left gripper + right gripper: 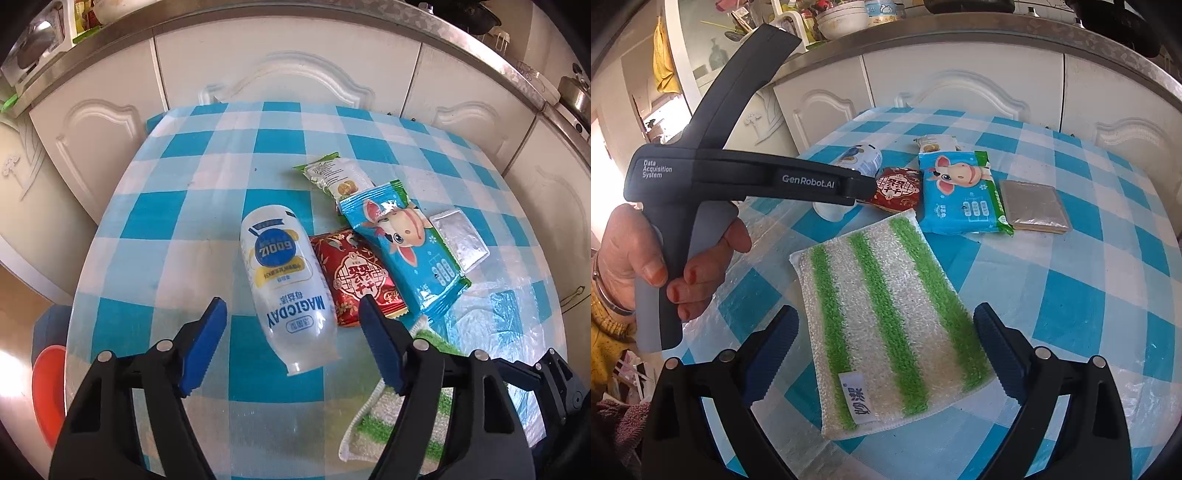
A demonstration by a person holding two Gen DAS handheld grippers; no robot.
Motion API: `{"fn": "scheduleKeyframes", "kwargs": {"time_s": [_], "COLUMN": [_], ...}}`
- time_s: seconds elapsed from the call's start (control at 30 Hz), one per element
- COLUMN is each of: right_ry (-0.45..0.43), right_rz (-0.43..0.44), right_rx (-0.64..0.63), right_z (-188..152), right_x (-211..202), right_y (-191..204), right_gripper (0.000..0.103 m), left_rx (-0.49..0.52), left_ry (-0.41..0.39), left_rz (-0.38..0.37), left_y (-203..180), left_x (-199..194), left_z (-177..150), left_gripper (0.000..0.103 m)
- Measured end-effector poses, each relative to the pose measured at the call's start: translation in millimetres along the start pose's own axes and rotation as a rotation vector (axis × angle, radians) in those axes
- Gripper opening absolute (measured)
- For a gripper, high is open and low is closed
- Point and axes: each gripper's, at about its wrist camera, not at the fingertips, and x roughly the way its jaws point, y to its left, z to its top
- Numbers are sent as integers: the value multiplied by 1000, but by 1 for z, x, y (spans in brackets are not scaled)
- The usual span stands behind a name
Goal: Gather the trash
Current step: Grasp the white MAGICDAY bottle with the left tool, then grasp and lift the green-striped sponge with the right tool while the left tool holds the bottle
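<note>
A white plastic bottle (280, 277) lies on its side on the blue-checked table (184, 206). My left gripper (291, 306) is open and straddles the bottle's lower half, with a gap showing on each side. Right of the bottle lie a red snack packet (354, 280), a blue cow-print wrapper (402, 243), a green-white wrapper (336, 173) and a silver sachet (458, 240). My right gripper (886, 312) is open above a green-striped cloth (886, 314), not touching it. The right wrist view shows the bottle (860, 157) partly hidden behind the left tool.
White cabinet doors (295, 74) and a steel counter edge stand just behind the table. Crinkled clear plastic (491, 314) lies at the table's right. An orange-red object (48, 387) sits on the floor at the left. A hand (628, 251) holds the left tool's handle.
</note>
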Motion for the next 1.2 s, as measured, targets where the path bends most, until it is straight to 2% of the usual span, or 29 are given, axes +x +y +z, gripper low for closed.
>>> {"fn": "scheduleKeyframes", "kwargs": {"time_s": [0.2,0.27,0.43,0.5,0.9,1.2], "right_ry": [12,26,47,52,55,52], "right_rz": [-7,-16,-21,-13,-24,-51], "right_rx": [-22,-30,-30,-21,-32,-42], "right_z": [1,1,1,2,1,-1], "right_x": [4,7,12,13,14,12], "right_y": [1,2,1,-1,0,5], "right_gripper": [96,96,97,97,96,90], "left_rx": [-15,-17,-22,-26,-75,-78], "left_ry": [-1,-7,-12,-14,-48,-62], "left_rz": [-16,-32,-44,-51,-10,55], "left_y": [2,2,2,2,15,37], "left_x": [7,8,9,8,-16,-56], "left_z": [5,6,8,8,1,-26], "left_gripper": [67,57,51,43,43,43]}}
